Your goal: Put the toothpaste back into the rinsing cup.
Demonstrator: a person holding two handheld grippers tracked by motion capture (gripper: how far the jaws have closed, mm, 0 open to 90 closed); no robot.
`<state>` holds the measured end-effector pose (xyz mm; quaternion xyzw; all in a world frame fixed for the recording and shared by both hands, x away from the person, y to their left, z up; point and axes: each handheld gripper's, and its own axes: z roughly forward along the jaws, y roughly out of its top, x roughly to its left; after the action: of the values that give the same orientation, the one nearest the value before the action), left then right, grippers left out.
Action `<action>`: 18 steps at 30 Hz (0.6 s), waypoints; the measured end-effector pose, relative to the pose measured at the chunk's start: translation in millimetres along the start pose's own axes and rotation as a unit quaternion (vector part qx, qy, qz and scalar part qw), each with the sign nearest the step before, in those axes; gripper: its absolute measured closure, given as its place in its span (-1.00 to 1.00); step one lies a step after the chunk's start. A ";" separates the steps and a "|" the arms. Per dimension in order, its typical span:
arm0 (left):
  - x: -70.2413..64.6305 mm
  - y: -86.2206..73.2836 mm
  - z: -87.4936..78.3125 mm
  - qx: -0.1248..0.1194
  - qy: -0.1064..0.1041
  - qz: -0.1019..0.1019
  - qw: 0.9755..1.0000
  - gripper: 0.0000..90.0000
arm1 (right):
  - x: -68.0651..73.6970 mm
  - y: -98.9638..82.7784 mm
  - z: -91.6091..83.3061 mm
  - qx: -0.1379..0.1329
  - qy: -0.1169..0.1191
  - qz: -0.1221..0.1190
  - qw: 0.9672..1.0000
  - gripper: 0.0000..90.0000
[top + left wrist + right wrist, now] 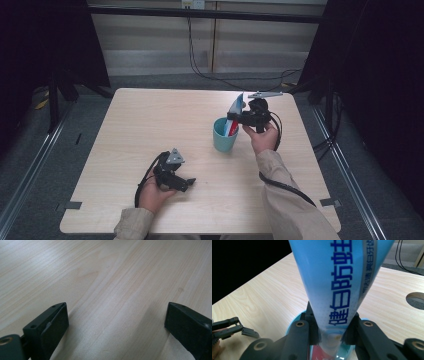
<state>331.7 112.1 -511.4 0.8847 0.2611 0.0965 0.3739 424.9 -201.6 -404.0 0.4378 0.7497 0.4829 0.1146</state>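
Toothpaste tube (342,282), pale blue, blue-lettered

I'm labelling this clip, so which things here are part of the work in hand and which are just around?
In the job:
- blue toothpaste tube, clamped by the right gripper
- teal cup, with the tube's lower end inside

Just around:
- left gripper, open and empty, resting on the table
- cables on the floor behind

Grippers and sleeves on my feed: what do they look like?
Both grippers, left gripper and right gripper, are black with blocky jaws, each topped by a grey three-cornered plate and trailing a black cable. Brass-coloured screw holes mark the jaw arms. The person wears beige long sleeves.
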 end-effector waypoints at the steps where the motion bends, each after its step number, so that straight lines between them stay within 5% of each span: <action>1: 0.2 0.0 -0.1 0.000 0.000 0.002 1.000 -0.89 | 0.2 -0.3 0.4 0.001 -0.001 -0.001 1.000 0.60; 18: 0.1 0.1 -0.7 0.002 -0.001 0.002 1.000 -0.87 | 3.1 -7.1 8.2 0.012 0.004 -0.009 1.000 0.60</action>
<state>331.5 112.5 -510.9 0.8862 0.2590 0.0956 0.3720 424.1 -195.2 -413.3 0.4307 0.7597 0.4744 0.1109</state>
